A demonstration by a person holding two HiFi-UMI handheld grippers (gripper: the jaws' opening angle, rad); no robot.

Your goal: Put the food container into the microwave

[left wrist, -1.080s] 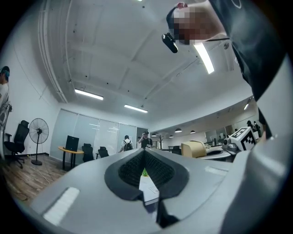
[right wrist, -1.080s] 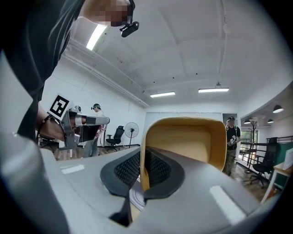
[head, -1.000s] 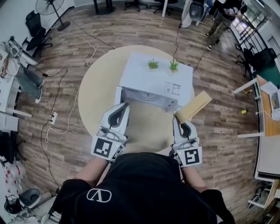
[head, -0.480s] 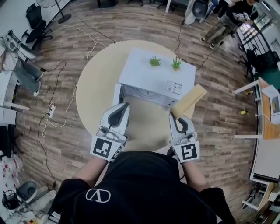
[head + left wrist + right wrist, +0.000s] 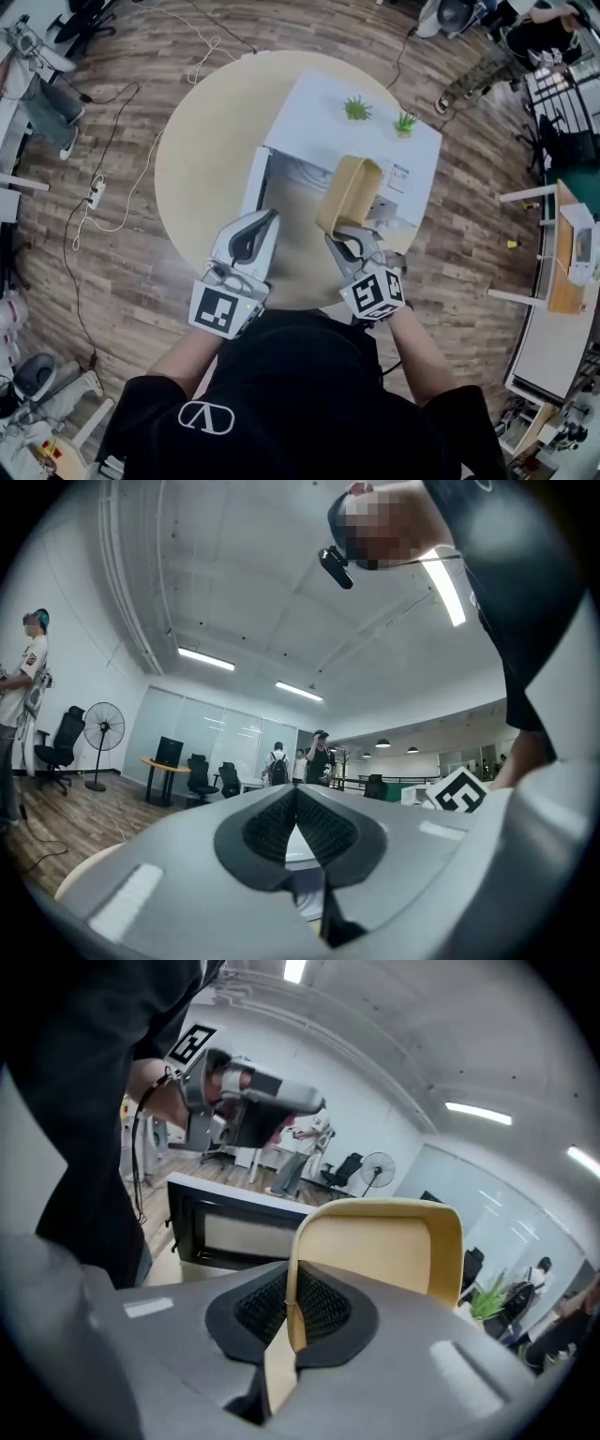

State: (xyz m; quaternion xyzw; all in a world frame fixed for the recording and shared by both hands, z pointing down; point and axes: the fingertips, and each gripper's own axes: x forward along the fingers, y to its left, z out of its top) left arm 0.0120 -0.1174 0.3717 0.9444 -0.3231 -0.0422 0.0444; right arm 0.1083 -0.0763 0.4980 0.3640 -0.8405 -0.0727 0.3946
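The white microwave [image 5: 361,141] stands on the round table [image 5: 202,159] with its door [image 5: 254,184] swung open to the left; in the right gripper view the dark-framed door [image 5: 230,1227] shows behind the jaws. My right gripper [image 5: 344,236] is shut on the rim of the tan food container [image 5: 350,192], which is tipped on its side in front of the opening. Up close, the container [image 5: 380,1255] rises past the pads [image 5: 314,1305], which pinch its wall. My left gripper [image 5: 266,219] hovers shut and empty near the door; its pads [image 5: 319,822] meet.
Two small green plants [image 5: 357,108] sit on the microwave's top. Cables [image 5: 103,178] trail over the wooden floor left of the table. A desk [image 5: 562,281] stands at the right, and people [image 5: 534,33] are at the far upper right.
The right gripper has swung the container left and down, from beside the microwave's right corner to in front of its opening, rolling it onto its side. The left gripper sank slightly.
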